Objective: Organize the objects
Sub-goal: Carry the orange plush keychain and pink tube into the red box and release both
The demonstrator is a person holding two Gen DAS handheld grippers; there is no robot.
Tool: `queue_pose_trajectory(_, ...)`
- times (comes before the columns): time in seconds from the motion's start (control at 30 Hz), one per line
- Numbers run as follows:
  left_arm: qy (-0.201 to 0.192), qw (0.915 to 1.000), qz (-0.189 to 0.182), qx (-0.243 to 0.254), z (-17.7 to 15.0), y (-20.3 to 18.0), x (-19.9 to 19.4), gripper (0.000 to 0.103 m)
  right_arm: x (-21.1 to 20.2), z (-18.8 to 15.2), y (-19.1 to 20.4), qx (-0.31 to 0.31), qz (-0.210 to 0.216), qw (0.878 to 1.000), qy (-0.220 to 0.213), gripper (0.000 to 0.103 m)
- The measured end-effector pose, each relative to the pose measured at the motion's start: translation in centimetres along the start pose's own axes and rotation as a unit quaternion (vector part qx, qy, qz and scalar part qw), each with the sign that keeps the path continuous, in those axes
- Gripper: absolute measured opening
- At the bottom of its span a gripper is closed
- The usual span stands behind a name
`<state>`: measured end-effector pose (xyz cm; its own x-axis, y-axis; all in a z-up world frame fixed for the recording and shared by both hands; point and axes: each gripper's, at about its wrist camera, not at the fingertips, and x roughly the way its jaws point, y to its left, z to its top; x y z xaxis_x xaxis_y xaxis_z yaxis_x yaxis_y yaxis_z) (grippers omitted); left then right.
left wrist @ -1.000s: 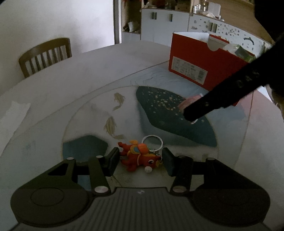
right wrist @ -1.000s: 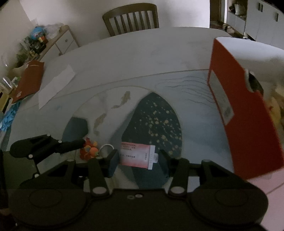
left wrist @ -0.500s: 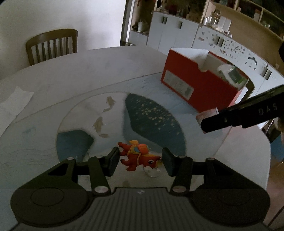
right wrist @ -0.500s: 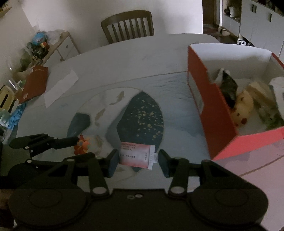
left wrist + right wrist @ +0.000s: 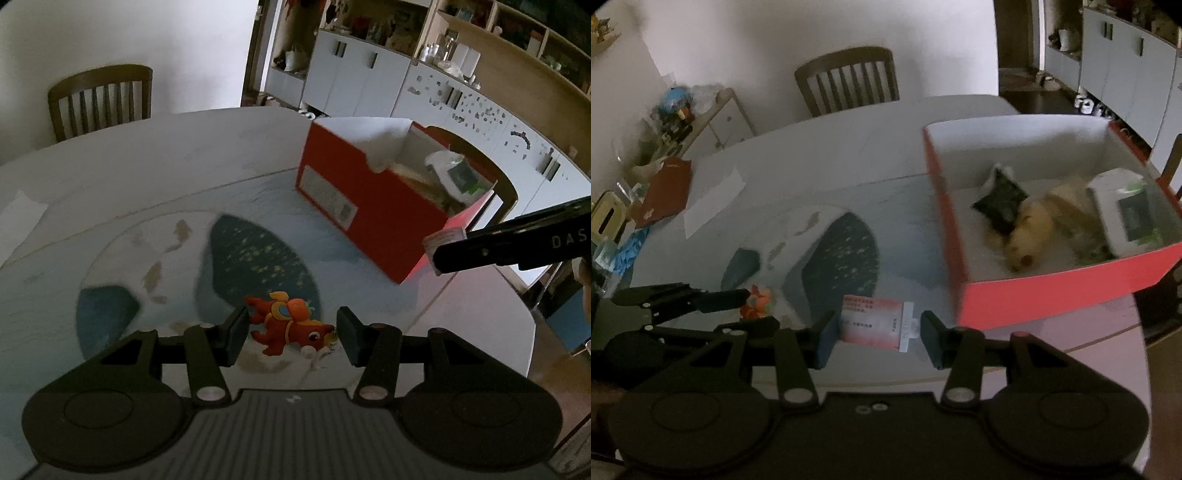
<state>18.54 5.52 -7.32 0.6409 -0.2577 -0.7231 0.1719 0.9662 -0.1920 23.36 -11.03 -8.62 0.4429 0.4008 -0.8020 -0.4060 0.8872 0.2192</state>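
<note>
My left gripper [image 5: 290,332] is shut on a red and orange toy keychain [image 5: 290,325] and holds it above the table. My right gripper [image 5: 877,332] is shut on a red and white packet [image 5: 875,321], lifted above the table just left of the red box [image 5: 1052,291]. The red box [image 5: 369,199] stands open at the right and holds a dark pouch [image 5: 999,201], a yellow plush [image 5: 1038,229] and a white packet [image 5: 1124,214]. The right gripper also shows in the left wrist view [image 5: 443,251], near the box's near corner.
The round table [image 5: 849,147] has a fish-pattern mat [image 5: 251,258]. A white paper [image 5: 713,199] and a red folder [image 5: 665,188] lie at the far left. A wooden chair [image 5: 849,81] stands behind the table. White cabinets [image 5: 369,85] line the right.
Both grippers have risen with their objects, the keychain lifted off the mat. The right gripper has moved right, so the box's inside now shows.
</note>
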Motion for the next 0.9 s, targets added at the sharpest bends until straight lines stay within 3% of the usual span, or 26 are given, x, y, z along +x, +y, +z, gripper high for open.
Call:
queue_pose_trajectory(0.67, -0.058, 0.9970, -0.038, 0.034, 11.5, -10.9, 2.8, 0.051, -3.2, 2.3, -11.3, -0.002, -0.014, 0.999, -0.043, 0.048)
queue_pose_trajectory(0.9, -0.082, 0.9933, -0.034, 0.074, 15.8, -14.2, 4.3, 0.051, -3.2, 3.7, -13.8, -0.007, -0.020, 0.999, -0.051, 0.048)
